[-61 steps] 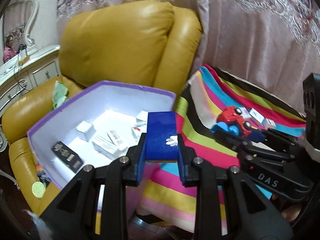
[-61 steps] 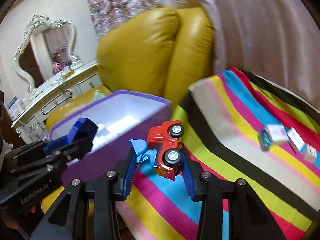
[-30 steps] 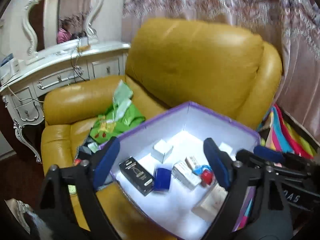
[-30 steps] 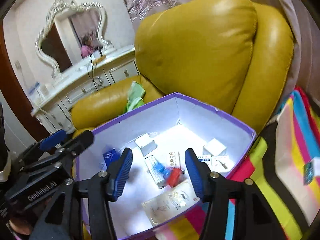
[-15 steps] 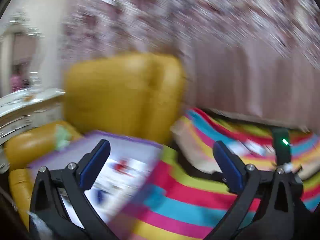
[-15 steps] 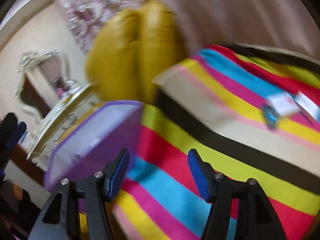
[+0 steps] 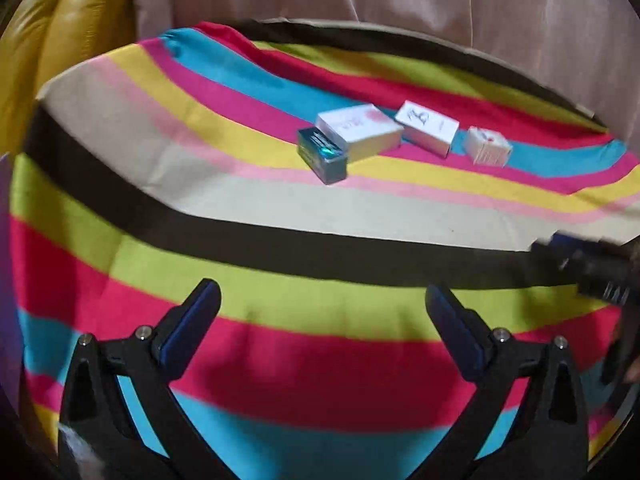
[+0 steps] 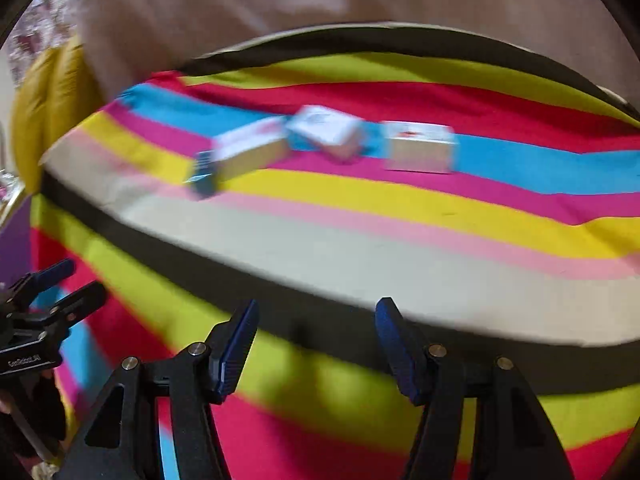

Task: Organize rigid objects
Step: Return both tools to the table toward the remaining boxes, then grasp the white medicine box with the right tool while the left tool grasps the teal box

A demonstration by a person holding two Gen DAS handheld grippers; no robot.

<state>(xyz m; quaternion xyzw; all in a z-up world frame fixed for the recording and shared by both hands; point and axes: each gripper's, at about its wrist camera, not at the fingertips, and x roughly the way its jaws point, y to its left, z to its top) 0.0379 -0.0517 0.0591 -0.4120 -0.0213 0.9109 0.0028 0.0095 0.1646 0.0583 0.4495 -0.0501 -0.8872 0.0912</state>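
With both the left gripper point(image 7: 320, 312) and right gripper point(image 8: 316, 328) spread and empty, we judge four small boxes point(image 7: 358, 132) on the striped cloth point(image 7: 280, 216) remain to be sorted.

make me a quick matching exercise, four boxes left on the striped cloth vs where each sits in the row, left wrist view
Things:
1. dark teal box
2. white box with pink print
3. white box with a black letter
4. small white box with red print

Places:
A. far right end
B. far left end, nearest the camera
C. second from right
D. second from left, touching the teal one

Pairs: 1-B, 2-D, 3-C, 4-A
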